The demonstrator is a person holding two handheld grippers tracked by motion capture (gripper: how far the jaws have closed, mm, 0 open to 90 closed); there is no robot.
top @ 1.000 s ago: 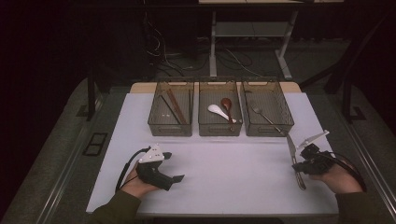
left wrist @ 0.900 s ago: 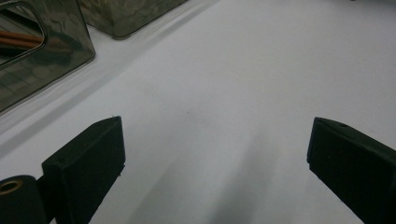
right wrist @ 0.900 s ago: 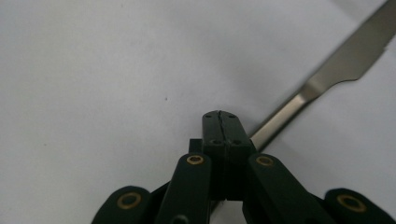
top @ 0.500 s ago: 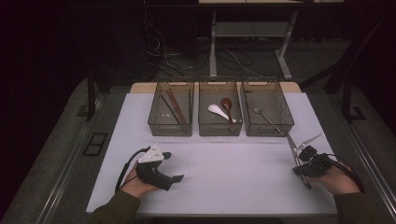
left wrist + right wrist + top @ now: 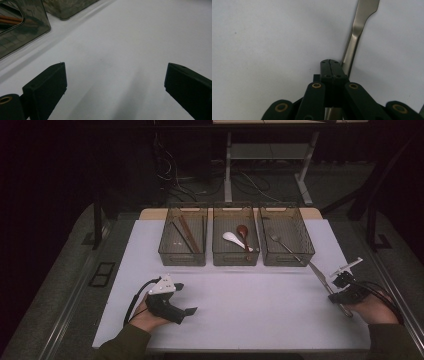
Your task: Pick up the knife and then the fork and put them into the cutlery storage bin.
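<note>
Right gripper [image 5: 334, 290] clamps a metal utensil [image 5: 320, 276] low over the worktop [image 5: 250, 310] nr its right edge, jaws pressed tight together on the handle. In the right gripper view the flat steel handle [image 5: 353, 42] runs up and away from the shut jaws, widening at its far end, w/ bare white worktop [image 5: 262, 37] under it. Which kind of utensil it is can't be told, since the working end is hidden by the hand [image 5: 372, 307].

In the high view the utensil slants from the gripper toward the right-hand bin [image 5: 300, 257], its far tip just short of that bin's front right corner.

Left gripper [image 5: 187, 311] rests on the worktop nr the front left corner, jaws wide apart w/ nothing between them; left gripper view shows only plain white surface [image 5: 120, 50] between the two black jaws.

Three clear bins stand in a row along the far edge. Left bin [image 5: 167, 255] holds chopsticks [image 5: 187, 235]. Middle bin [image 5: 220, 257] holds a white spoon [image 5: 232, 239] and a brown spoon [image 5: 242, 232], side by side. Right-hand bin holds a metal fork [image 5: 282, 244] lying at a slant.
</note>
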